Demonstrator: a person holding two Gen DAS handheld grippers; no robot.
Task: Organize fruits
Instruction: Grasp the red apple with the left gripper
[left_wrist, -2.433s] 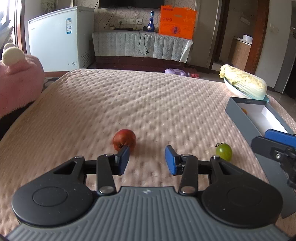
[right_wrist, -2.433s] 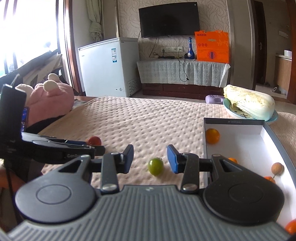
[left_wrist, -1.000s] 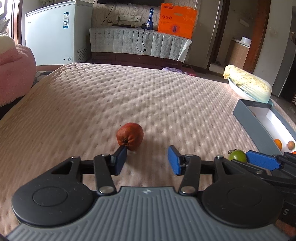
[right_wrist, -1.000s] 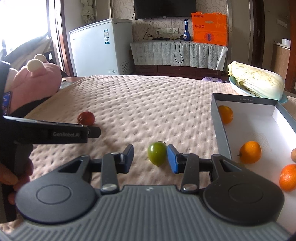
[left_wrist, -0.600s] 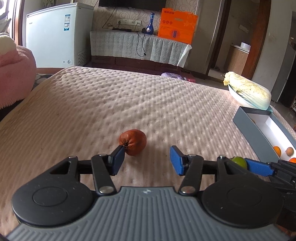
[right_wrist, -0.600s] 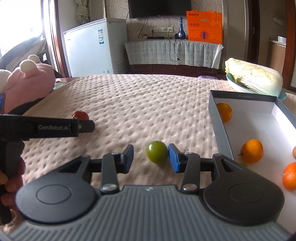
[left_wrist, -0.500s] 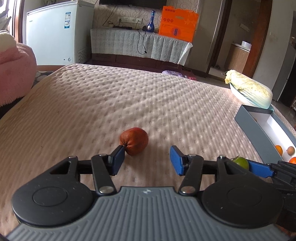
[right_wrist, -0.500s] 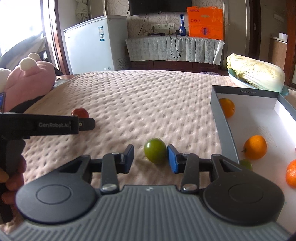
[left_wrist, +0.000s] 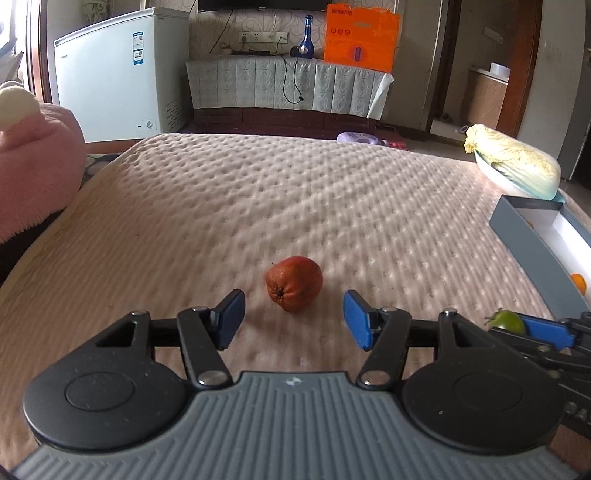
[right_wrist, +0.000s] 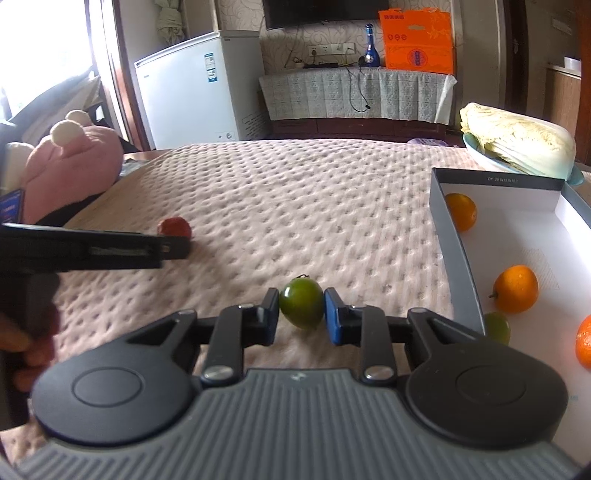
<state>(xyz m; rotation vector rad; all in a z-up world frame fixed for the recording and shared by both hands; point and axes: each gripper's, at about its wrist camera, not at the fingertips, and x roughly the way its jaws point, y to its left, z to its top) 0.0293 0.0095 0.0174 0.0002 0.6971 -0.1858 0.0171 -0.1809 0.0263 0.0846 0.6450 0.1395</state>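
Green fruit (right_wrist: 301, 302): smooth, glossy, round, stem up, between jaws.

Both cameras sit low just behind their own fingers, looking forward along them across the bed (left_wrist: 295, 192) toward the far wall. The left view has a red fruit (left_wrist: 294, 283) close ahead between its fingers (left_wrist: 232, 318); the right view has a green fruit (right_wrist: 301, 302) between its fingers (right_wrist: 334, 315). They share the bed, both fruits, the box (right_wrist: 456, 254), the cabbage (left_wrist: 517, 166) and the freezer (right_wrist: 195, 88).
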